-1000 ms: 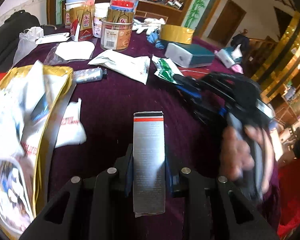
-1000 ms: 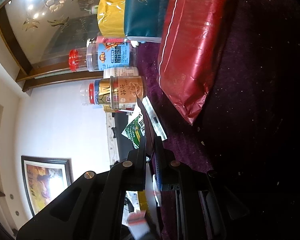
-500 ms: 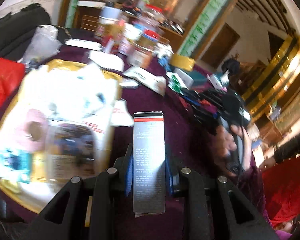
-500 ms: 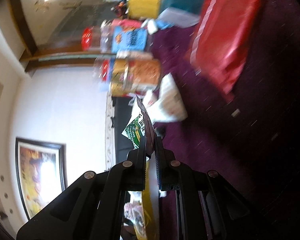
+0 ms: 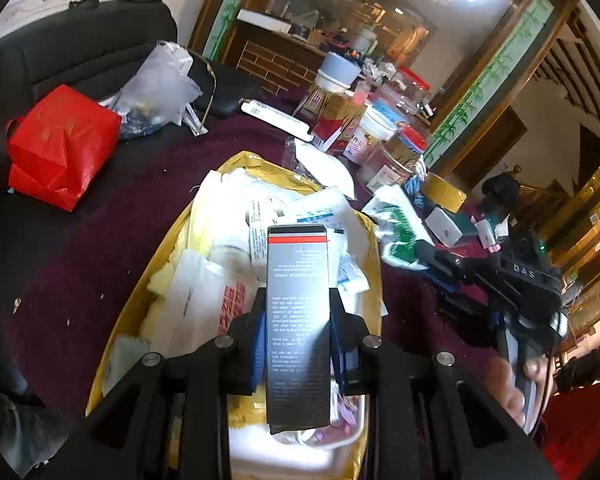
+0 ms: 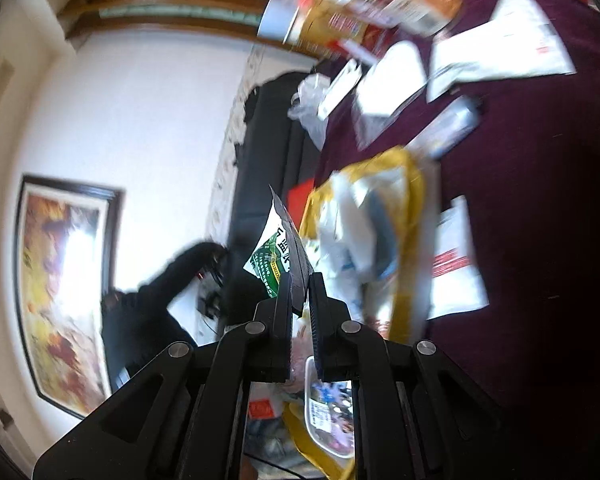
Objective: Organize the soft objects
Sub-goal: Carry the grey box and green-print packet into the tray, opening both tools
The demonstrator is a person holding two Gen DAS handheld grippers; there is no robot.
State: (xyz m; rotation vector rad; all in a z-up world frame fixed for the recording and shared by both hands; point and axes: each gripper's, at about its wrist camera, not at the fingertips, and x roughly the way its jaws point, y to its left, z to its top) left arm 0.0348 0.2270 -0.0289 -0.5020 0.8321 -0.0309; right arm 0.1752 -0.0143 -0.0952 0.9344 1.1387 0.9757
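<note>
Both my grippers have swung over the yellow bag (image 5: 172,248) on the counter (image 5: 100,208), left jaws clamping the stiff, light grey carton (image 5: 298,320) mid-length, right jaws pinching the limp, slippery green sachet (image 6: 278,256) by its edge.

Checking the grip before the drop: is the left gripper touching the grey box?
Touching. The left wrist view shows the left gripper with both pads pressed against the sides of the grey box.

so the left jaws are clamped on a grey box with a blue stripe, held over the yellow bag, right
Not quite: the grey box in the left gripper has a red stripe, not blue. It is held over the yellow bag, as the left wrist view shows.
</note>
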